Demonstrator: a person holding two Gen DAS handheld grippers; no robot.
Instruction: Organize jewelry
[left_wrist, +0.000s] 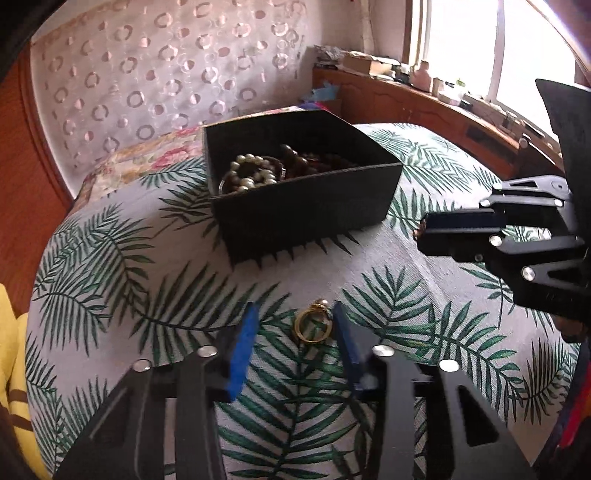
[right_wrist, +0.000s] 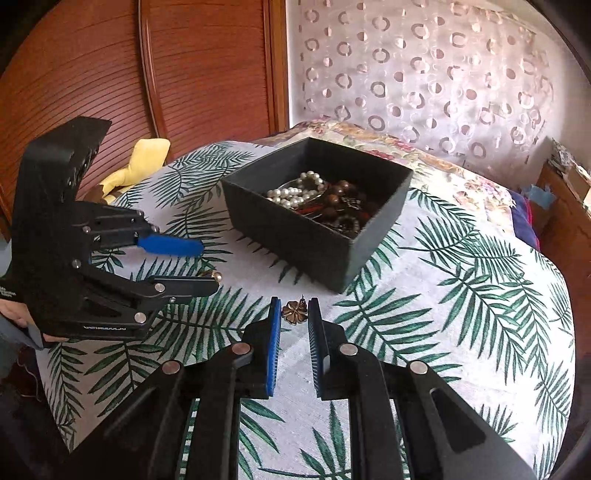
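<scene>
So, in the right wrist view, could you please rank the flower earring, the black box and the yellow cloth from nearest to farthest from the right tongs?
1. Flower earring: between the right tongs' tips.
2. Black box: ahead, slightly right.
3. Yellow cloth: far left, past the table edge.

Matt black box (left_wrist: 306, 210) on woven leaf-print cloth (left_wrist: 147, 258); glossy gold metal ring (left_wrist: 309, 326); lustrous pearls (right_wrist: 295, 192).

Windowsill clutter (left_wrist: 436, 79): too small, blurry
</scene>
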